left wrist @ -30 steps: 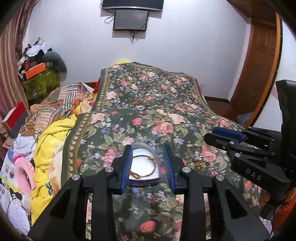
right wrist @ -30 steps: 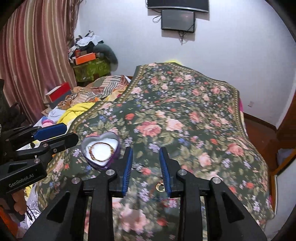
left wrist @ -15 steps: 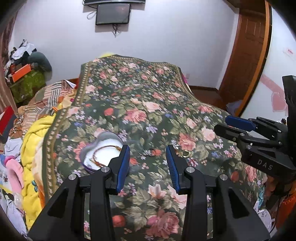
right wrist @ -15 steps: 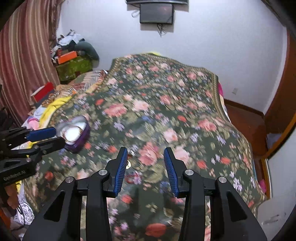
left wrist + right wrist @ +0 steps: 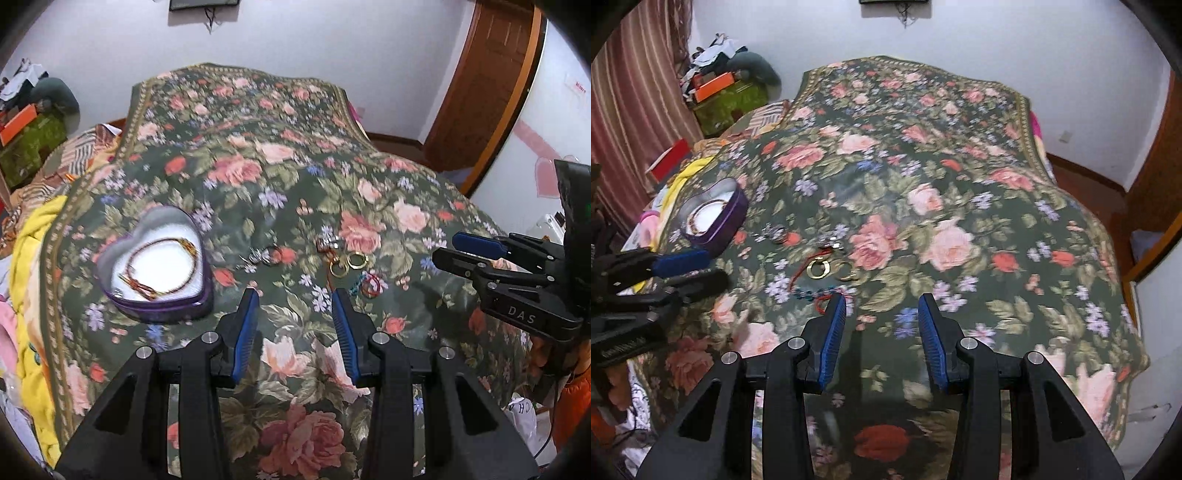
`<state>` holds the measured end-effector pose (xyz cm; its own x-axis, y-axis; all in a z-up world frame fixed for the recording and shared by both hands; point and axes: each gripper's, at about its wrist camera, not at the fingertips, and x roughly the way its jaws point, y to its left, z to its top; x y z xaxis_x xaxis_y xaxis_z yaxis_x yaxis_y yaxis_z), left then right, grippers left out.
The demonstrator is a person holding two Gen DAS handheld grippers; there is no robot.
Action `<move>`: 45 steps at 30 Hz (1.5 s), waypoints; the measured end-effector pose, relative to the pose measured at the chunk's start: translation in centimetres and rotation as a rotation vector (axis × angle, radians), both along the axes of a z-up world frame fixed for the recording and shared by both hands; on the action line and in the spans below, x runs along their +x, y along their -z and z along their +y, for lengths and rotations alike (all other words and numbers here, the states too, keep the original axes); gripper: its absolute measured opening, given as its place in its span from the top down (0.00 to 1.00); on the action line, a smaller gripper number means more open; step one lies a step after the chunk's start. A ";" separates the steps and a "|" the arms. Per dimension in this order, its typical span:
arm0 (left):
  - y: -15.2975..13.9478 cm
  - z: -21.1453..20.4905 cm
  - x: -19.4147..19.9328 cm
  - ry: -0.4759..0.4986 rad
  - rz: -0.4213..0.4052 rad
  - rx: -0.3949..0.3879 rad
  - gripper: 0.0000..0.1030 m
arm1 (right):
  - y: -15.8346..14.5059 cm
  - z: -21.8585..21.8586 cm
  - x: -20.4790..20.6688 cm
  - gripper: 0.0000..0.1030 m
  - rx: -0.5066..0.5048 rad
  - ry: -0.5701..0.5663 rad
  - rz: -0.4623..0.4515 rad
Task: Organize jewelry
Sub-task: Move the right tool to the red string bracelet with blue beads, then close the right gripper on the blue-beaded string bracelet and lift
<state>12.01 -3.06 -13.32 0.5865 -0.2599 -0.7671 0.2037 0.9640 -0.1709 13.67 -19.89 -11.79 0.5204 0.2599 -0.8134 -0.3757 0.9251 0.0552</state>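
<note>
Landmark: the heart-shaped box [image 5: 155, 269], open, on the floral bedspread [image 5: 258, 155], with 1 beaded bracelet [image 5: 159, 264] coiled inside on its white lining.

Loose jewelry lies on the bedspread to the right of the box, well apart from it: a silver piece [image 5: 263, 255] nearest the box, then 2 gold hoop earrings [image 5: 347, 263] side by side, then a red and teal cord tangle [image 5: 369, 284] farthest out.

Left tongs [image 5: 294, 321]: wide, holding nothing, above the bedspread just right of the box. The hoops lie ahead of them and slightly right.

Right tongs [image 5: 881, 325]: wide, holding nothing. In their own view the hoops [image 5: 819, 268] lie ahead and to the left, the cord tangle [image 5: 820, 295] touching or just beside the left finger.

Judgement: the right tongs are nearer the cord tangle; the left are nearer the box and the silver piece. The next pickup turns on closing across a hoop's rim, since both lie flat.
</note>
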 end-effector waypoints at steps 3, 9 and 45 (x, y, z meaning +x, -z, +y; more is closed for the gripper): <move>0.9 -0.4 0.3 0.010 0.022 -0.010 0.61 | 0.5 1.0 0.1 0.64 -0.001 -0.035 0.018; 2.4 -0.7 0.6 0.024 0.057 -0.014 0.61 | 1.5 2.7 1.2 0.64 0.001 -0.093 0.071; 3.9 0.6 0.7 -0.001 0.101 -0.028 0.61 | 4.1 5.6 2.4 0.87 -0.016 -0.192 0.138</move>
